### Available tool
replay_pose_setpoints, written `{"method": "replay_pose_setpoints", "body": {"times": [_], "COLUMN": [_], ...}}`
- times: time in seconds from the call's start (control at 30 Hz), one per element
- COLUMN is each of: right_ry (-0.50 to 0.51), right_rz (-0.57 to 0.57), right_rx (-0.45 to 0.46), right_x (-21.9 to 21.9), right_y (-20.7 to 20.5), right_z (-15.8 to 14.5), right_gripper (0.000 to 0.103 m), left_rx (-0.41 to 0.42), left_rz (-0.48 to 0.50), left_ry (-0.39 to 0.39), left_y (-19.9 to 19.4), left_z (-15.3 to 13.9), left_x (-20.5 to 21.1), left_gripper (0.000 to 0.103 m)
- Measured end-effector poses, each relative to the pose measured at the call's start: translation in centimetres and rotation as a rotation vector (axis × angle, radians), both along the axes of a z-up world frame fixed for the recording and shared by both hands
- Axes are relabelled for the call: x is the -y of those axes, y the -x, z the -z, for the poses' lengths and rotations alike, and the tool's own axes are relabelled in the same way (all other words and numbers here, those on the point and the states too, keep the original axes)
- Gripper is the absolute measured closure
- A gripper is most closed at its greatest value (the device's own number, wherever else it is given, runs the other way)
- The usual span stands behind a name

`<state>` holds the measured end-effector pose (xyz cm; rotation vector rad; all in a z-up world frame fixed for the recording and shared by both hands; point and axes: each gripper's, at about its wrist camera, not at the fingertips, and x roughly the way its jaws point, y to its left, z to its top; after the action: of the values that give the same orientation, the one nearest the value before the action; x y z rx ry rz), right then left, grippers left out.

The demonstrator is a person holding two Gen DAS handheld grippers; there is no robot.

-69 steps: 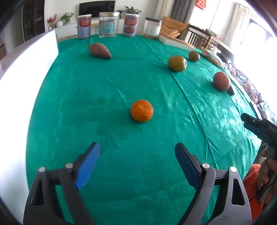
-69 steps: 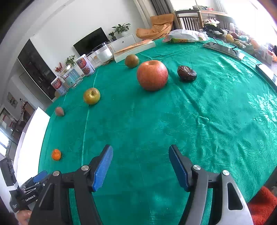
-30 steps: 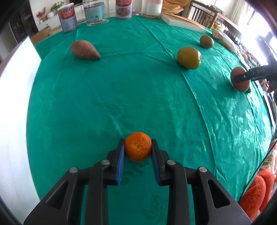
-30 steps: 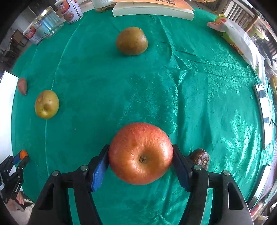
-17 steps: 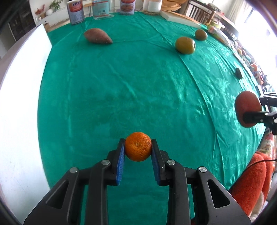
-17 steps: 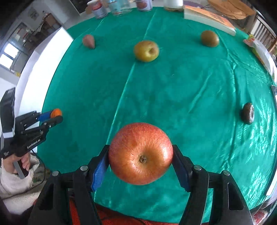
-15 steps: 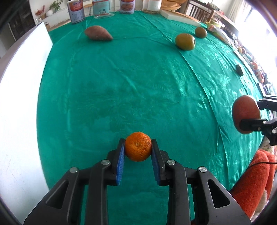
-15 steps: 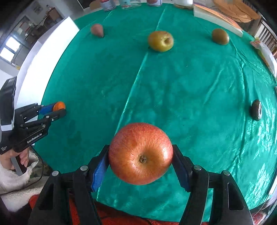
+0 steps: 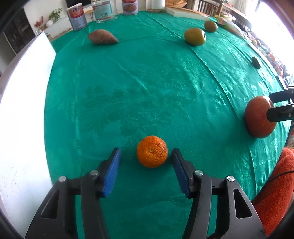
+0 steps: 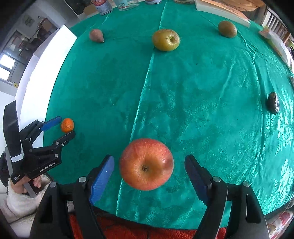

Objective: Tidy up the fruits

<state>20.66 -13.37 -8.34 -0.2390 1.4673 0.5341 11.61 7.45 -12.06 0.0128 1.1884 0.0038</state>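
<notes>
A small orange (image 9: 152, 151) rests on the green tablecloth (image 9: 147, 88) near its front edge, between the blue pads of my left gripper (image 9: 146, 165). The jaws are opening and stand clear of the orange on both sides. A red apple (image 10: 146, 166) sits on the cloth between the pads of my right gripper (image 10: 149, 174), whose jaws are also opening, with gaps on each side. From the left wrist view the apple (image 9: 260, 119) shows at the right edge. The right wrist view has the orange (image 10: 67, 125) and the left gripper (image 10: 60, 127) at far left.
Farther back lie a sweet potato (image 9: 102, 39), a green apple (image 9: 194, 36), a kiwi (image 9: 210, 26) and a dark fruit (image 9: 255, 62). Cans and a jar (image 9: 104, 11) stand at the far edge. A white board (image 9: 20, 114) borders the left side. An orange-red fuzzy cloth (image 9: 275, 187) lies below the front edge.
Both grippers have opened and released their fruit: the orange and the red apple now sit on the cloth between the spread pads. Neither hand has shifted much since half a second ago.
</notes>
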Motion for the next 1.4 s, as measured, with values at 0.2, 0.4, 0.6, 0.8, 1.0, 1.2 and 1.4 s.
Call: {"method": "replay_pose_setpoints", "body": {"times": [0.2,0.4,0.6,0.8,1.0,1.2,1.4], "right_ry": [0.11,0.038,-0.199,-0.373,-0.361,-0.176,-0.069], "right_rz": [-0.059,-0.039,-0.109,-0.335,-0.546,-0.679,-0.701], "right_rx": [-0.001,0.017,0.156,0.254,0.256,0.255,0.278], "right_x": [-3.5,-3.4,-7.5,-21.9,-36.5,-44.2,-46.3], "right_y": [-0.5,0.1,1.7,4.0,7.3,9.4,9.7], "right_z": [2.8,1.1,-10.2,-16.8,-12.8,-5.9,-2.0], "right_gripper": [0.03,0.035,0.035,0.035,0.035,0.035,0.035], "left_rx": [0.007,0.059,0.213,0.306,0.146,-0.034,-0.108], "left_rz": [-0.004,-0.053,-0.09,-0.307,-0.551,-0.671,-0.736], "left_ry": [0.015,0.119,0.315,0.157,0.044,0.162,0.245], "left_y": [-0.6,0.7,4.8,7.2,6.6,6.0,6.0], "left_z": [-0.3,-3.3,-14.4,-19.4,-12.4,-4.2,-0.4], "left_x": [0.3,-1.3,-6.9,-18.5,-29.4,-34.6,-36.0], "left_gripper": [0.074,0.076,0.076,0.075,0.075,0.075,0.074]}}
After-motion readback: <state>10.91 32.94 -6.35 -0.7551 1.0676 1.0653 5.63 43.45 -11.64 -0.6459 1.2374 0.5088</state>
